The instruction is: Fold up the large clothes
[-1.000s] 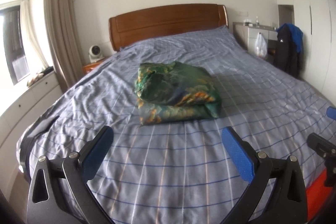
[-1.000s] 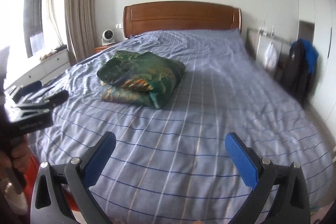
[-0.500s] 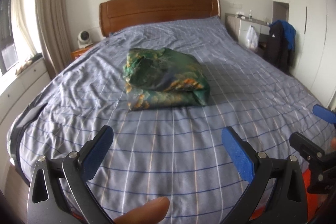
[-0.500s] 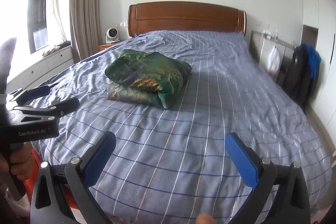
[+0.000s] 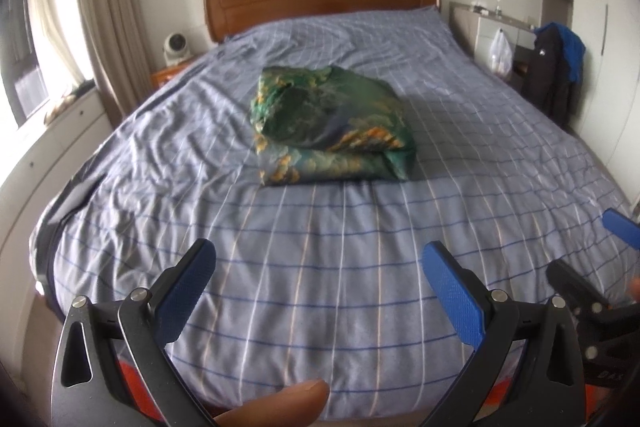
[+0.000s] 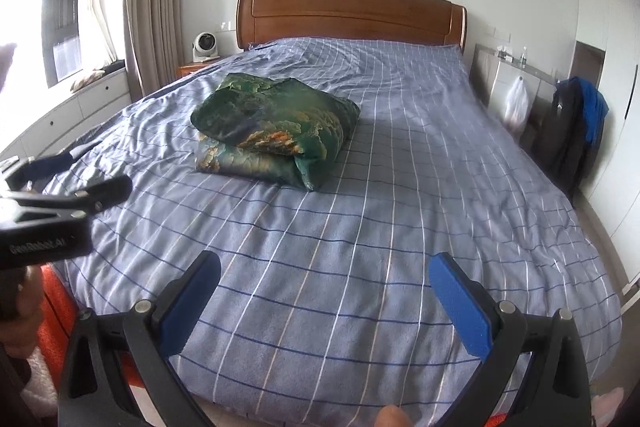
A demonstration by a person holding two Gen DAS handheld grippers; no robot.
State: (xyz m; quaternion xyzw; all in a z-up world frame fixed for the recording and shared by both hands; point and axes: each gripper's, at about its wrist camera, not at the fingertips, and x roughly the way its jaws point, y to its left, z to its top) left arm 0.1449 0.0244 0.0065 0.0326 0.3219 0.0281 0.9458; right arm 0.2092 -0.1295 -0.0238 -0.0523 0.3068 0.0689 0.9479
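Grippers, left and right, wide open, empty, drawn back from bundle mid-bed; folding seemingly done.

The bed wears a blue-grey checked cover, rumpled toward the wooden headboard. On the cover, well short of the headboard and left of the bed's middle, lies one green patterned folded bundle, folded into a thick stack.
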